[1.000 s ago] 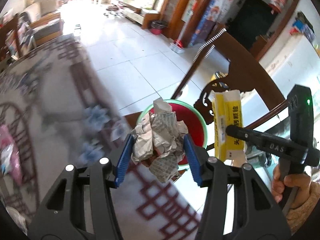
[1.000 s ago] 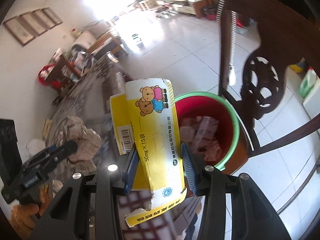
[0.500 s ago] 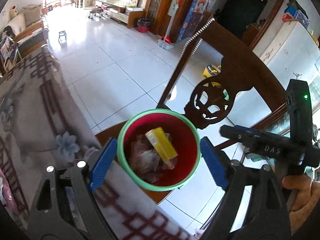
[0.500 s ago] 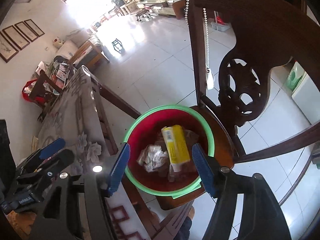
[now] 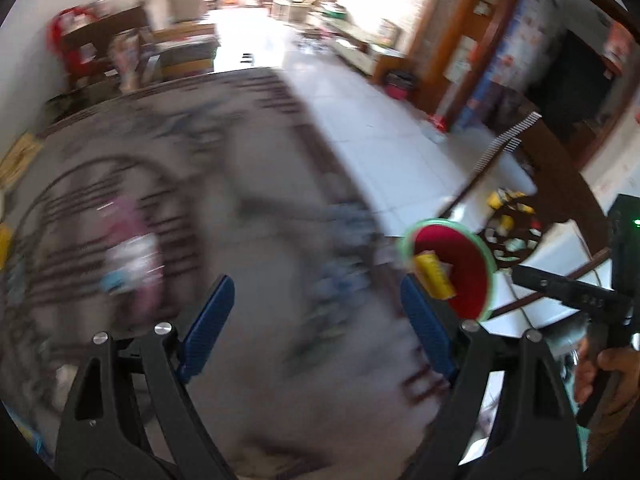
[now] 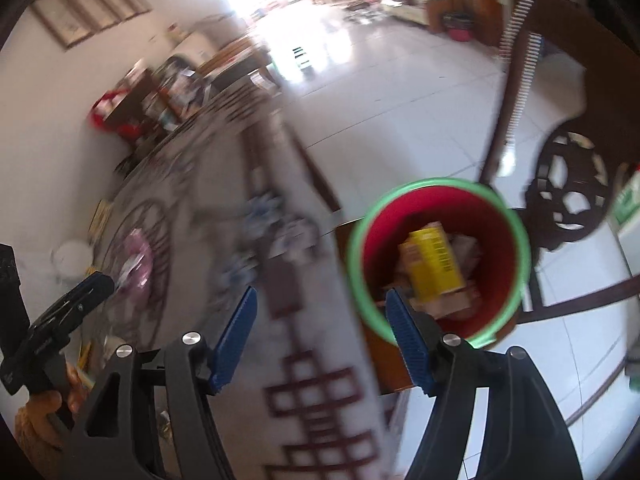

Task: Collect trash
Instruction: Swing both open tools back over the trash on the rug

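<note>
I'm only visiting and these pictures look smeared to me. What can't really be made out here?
- Left wrist view: the pink packet on the tablecloth is motion-blurred; its kind is unreadable.
- Right wrist view: the print on the yellow box in the red bucket is too blurred to read.
- Right wrist view: the box covers the trash under it.

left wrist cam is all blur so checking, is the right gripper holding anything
observer: no, the right gripper is open, with nothing between its fingers.
operator: is the yellow box fully in the bin
observer: yes, the yellow box lies inside the bin, on top of other scraps.
operator: whats the bin standing on
observer: the seat of a wooden chair right beside the table.
</note>
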`<state>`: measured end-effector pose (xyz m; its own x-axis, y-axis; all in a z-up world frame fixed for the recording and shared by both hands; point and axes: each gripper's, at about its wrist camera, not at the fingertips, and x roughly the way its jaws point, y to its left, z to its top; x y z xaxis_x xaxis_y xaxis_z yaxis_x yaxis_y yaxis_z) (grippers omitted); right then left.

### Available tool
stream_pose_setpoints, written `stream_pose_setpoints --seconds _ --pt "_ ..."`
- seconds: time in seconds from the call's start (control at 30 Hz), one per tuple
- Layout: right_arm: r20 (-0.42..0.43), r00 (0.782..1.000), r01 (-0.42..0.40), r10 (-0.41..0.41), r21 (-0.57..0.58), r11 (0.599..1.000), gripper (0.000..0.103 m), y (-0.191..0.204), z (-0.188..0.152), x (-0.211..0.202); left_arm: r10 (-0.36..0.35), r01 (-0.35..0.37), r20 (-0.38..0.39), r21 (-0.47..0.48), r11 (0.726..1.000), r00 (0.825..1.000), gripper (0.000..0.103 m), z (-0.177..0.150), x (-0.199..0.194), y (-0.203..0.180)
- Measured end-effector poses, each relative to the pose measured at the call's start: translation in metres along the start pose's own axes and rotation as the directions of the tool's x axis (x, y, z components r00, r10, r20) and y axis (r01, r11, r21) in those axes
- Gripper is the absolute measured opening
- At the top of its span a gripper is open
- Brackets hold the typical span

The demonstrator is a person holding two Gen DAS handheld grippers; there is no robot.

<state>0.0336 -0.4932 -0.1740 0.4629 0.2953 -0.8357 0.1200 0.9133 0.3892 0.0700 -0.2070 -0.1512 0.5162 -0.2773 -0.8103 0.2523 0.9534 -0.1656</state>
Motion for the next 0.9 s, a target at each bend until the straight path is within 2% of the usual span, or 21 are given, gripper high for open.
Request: stream_pose_setpoints --seconds 0.17,0.3,0.4,0.53,0.63,0.7,0.8,0.83,0.9 --pt "-0.081 0.995 -0.066 0.062 -0.059 0.996 0.067 0.062 -0.023 0.030 0.127 -0.129 -0.032 -0.085 0.988 0.991 0.082 -0.031 -0.023 0.087" --pt "-0.144 0.985 -0.106 0.090 -0.113 0.988 0.067 0.117 -0.043 0.051 0.182 -0.190 -0.062 -0.141 0.972 0.981 0.083 -0.059 -0.039 0.147" --pt "-0.191 0.978 -0.121 0.086 -0.183 0.976 0.072 0.153 -0.059 0.060 0.194 -0.206 -0.094 -0.151 0.967 0.977 0.083 -0.082 -0.041 0.184" --pt "-0.258 0.965 -0.127 0.046 -0.304 0.944 0.072 0.197 -0.089 0.075 0.166 -0.191 -0.161 -0.156 0.969 0.973 0.083 -0.105 -0.028 0.218" --pt "-0.295 0.955 -0.139 0.038 -0.329 0.934 0.072 0.221 -0.107 0.084 0.083 -0.122 -0.222 -0.170 0.978 0.971 0.083 -0.116 -0.008 0.232" --pt "-0.306 0.952 -0.131 0.019 -0.349 0.928 0.072 0.230 -0.116 0.087 0.036 -0.087 -0.272 -0.176 0.980 0.961 0.082 -0.124 0.006 0.238" --pt "-0.316 0.949 -0.109 -0.013 -0.365 0.925 0.078 0.240 -0.130 0.091 -0.027 -0.032 -0.290 -0.197 0.980 0.957 0.056 -0.131 0.014 0.244" --pt "-0.314 0.949 -0.098 -0.023 -0.363 0.927 0.078 0.241 -0.133 0.093 -0.032 -0.028 -0.294 -0.197 0.980 0.955 0.045 -0.132 0.015 0.245" --pt "-0.300 0.953 -0.077 -0.030 -0.338 0.938 0.078 0.242 -0.130 0.097 -0.035 -0.014 -0.280 -0.171 0.985 0.959 0.043 -0.131 0.014 0.243"
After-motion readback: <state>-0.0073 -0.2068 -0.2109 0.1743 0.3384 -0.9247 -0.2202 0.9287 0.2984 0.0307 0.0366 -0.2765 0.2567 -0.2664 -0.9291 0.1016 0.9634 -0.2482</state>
